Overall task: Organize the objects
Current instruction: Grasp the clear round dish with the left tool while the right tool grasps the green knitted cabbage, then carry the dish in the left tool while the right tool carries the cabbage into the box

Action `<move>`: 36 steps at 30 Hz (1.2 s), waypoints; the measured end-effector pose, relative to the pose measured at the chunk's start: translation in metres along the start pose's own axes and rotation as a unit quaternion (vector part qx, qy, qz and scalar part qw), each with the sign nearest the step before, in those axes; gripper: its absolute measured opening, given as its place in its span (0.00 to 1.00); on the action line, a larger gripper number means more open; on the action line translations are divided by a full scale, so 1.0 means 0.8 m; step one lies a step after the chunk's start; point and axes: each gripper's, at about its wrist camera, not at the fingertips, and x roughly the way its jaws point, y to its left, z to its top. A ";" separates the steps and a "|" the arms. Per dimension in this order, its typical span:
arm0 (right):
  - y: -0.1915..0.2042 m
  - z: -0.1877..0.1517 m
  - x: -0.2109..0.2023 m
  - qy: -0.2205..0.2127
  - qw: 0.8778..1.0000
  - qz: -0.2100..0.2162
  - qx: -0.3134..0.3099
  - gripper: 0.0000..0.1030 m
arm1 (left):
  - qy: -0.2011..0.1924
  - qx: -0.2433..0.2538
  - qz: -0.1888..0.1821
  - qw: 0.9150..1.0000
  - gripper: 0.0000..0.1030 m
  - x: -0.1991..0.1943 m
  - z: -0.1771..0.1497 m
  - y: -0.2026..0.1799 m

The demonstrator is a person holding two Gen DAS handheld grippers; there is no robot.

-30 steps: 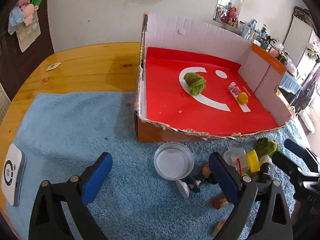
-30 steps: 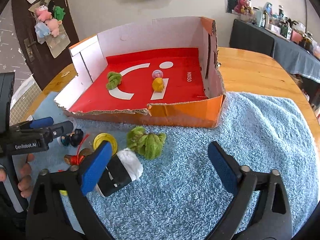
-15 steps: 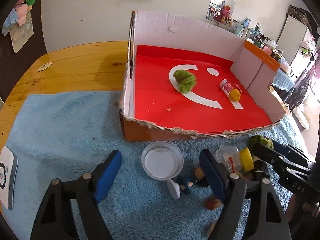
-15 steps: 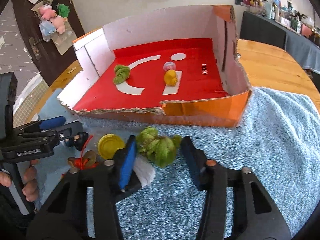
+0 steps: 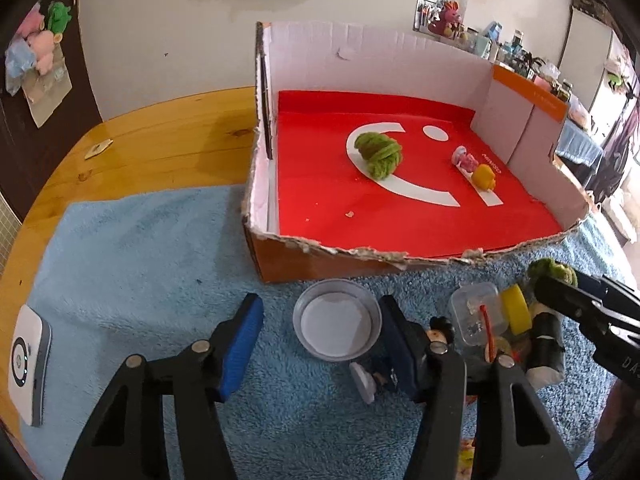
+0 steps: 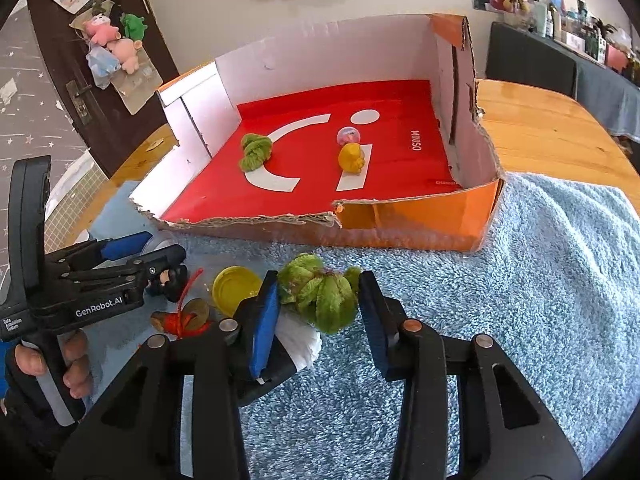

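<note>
Blue fluffy towel point(image 6: 540, 264) before red-floored cardboard box point(image 6: 416, 232): my right gripper point(image 6: 318, 312), wide a second ago, closing around green yarn ball point(image 6: 320, 296). My left gripper point(image 5: 320, 332) narrowing too, half-spread beside clear round dish point(image 5: 338, 330), pinching nothing. Box drop seems next.

Towel point(image 5: 132, 248) at our nine o'clock: open passage. Box point(image 5: 320, 258) front wall at twelve: barrier. Clutter point(image 5: 496, 320) at three: blocked. Box floor: we find room between yarn point(image 5: 378, 154) and duck point(image 5: 483, 176).
</note>
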 end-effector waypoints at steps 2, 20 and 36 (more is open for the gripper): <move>0.001 0.000 -0.004 -0.005 1.000 0.002 -0.001 0.37 | -0.001 -0.002 0.004 1.000 0.51 -0.001 -0.001 0.001; 0.024 0.003 -0.031 -0.025 0.999 0.016 -0.023 0.37 | -0.021 -0.013 -0.034 0.999 0.41 -0.037 -0.005 0.005; 0.037 0.010 -0.042 -0.037 0.998 0.026 -0.035 0.37 | -0.044 -0.004 -0.062 0.997 0.41 -0.068 0.004 -0.006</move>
